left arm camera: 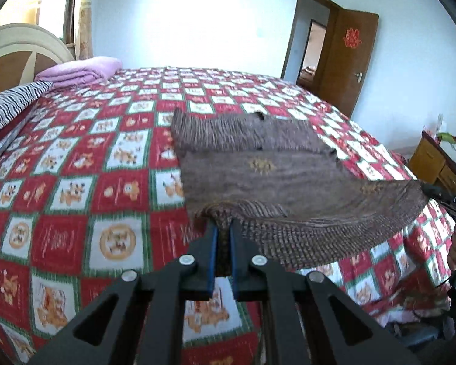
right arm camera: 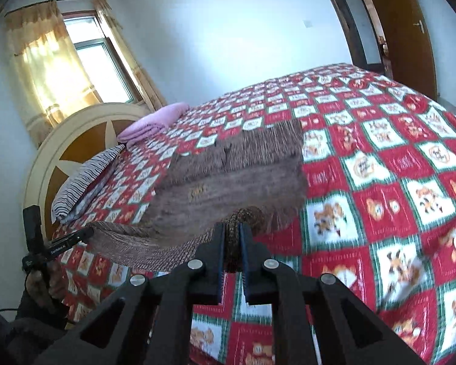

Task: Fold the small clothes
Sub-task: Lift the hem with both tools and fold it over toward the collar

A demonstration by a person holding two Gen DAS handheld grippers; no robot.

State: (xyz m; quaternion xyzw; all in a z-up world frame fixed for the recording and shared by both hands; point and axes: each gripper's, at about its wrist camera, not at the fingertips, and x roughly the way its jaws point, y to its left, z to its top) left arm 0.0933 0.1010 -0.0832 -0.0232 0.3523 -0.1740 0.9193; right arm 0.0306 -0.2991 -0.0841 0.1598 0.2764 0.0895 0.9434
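Jaws of both grippers clamped on a brown sweater (left arm camera: 258, 170).
The left gripper (left arm camera: 224, 228) and right gripper (right arm camera: 232, 228) each pinch its near edge above the bed (left arm camera: 76, 182).

One brown knitted garment (left arm camera: 258, 164) lies on the bed's red checked cover (left arm camera: 76, 158), pinched at its near edge by two grippers, the left gripper (left arm camera: 223, 231) and the right gripper (right arm camera: 231, 228). At the headboard edge lie one folded pink blanket (left arm camera: 79, 71) and one striped pillow (right arm camera: 85, 179).
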